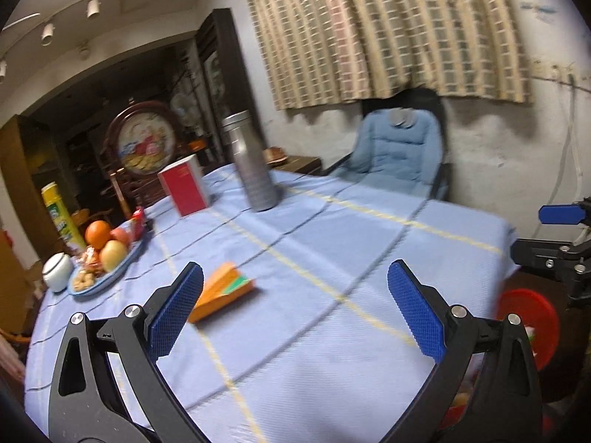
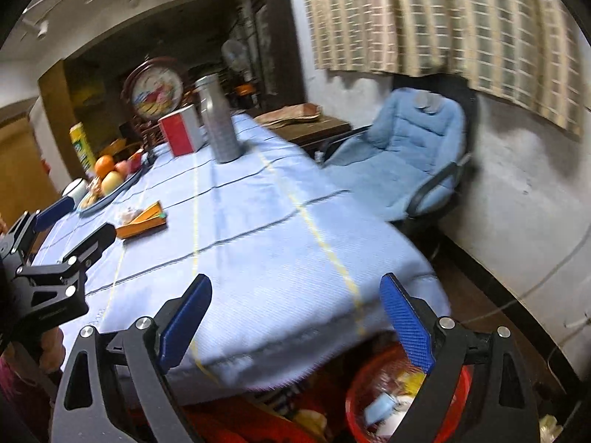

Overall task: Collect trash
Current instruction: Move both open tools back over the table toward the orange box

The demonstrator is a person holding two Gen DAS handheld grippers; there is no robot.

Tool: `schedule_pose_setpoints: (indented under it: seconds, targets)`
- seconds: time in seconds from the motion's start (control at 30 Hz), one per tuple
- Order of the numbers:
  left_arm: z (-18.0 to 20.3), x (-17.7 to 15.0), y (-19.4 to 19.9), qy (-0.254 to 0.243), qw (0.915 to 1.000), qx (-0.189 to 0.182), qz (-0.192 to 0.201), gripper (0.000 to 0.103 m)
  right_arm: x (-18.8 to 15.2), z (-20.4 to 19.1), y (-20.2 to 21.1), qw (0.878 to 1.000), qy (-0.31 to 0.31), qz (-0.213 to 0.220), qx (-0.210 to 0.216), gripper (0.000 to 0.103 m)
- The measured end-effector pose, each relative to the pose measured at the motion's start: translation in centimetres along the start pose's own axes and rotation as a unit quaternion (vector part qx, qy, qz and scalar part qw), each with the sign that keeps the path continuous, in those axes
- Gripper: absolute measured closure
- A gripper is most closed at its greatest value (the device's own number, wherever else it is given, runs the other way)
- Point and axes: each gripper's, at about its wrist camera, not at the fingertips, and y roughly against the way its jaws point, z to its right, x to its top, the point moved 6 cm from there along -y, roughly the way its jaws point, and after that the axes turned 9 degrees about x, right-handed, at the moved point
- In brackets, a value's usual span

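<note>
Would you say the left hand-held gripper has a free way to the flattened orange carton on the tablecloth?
Probably yes: the left hand-held gripper is open and empty, and the orange carton lies flat just ahead beside its left finger, nothing between them.

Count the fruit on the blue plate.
3 clearly: an orange at the back, a yellow apple in front of it, a reddish fruit behind that. Snacks fill the plate, so more may be hidden.

Both wrist views across table (image 1: 332, 221)
</note>
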Motion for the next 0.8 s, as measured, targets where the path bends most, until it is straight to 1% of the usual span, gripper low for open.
schedule_pose_setpoints:
  seconds: [0.13, 0.33, 0.43, 0.53, 0.63, 0.73, 0.8]
  targets:
    - [-2.9, -1.0, -3.0, -0.002, 0.9992, 0.034, -0.024, 0.007, 1.2, -2.3, -3.8, 1.0, 0.02, -0.018, 0.017, 0.012]
    - [-6.0, -2.8, -7.3, 0.014, 0.9958, 0.049, -0.076, 0.007, 3.5, -5.2, -9.1, 0.998, 0.032, -0.039, 0.041, 0.012]
    - [-6.9, -3.9, -9.2, 0.035, 0.9934, 0.042, -0.101, 0.007, 4.7, -6.3, -11.3, 0.997, 0.038, -0.042, 0.043, 0.012]
    - [-7.5, -5.3, -11.1, 0.047, 0.9886, 0.034, -0.139, 0.007, 5.8, -7.1, -13.8, 0.997, 0.037, -0.048, 0.046, 0.012]
    - [-8.0, -6.1, -12.0, 0.067, 0.9834, 0.019, -0.167, 0.007, 6.5, -7.7, -15.7, 0.997, 0.033, -0.051, 0.048, 0.012]
    - [-8.9, -6.9, -12.7, 0.089, 0.9779, 0.015, -0.188, 0.007, 6.9, -8.2, -17.1, 0.997, 0.036, -0.052, 0.049, 0.012]
    - [-9.2, -7.3, -13.2, 0.098, 0.9743, 0.014, -0.202, 0.006, 7.0, -8.6, -17.8, 0.997, 0.04, -0.053, 0.047, 0.01]
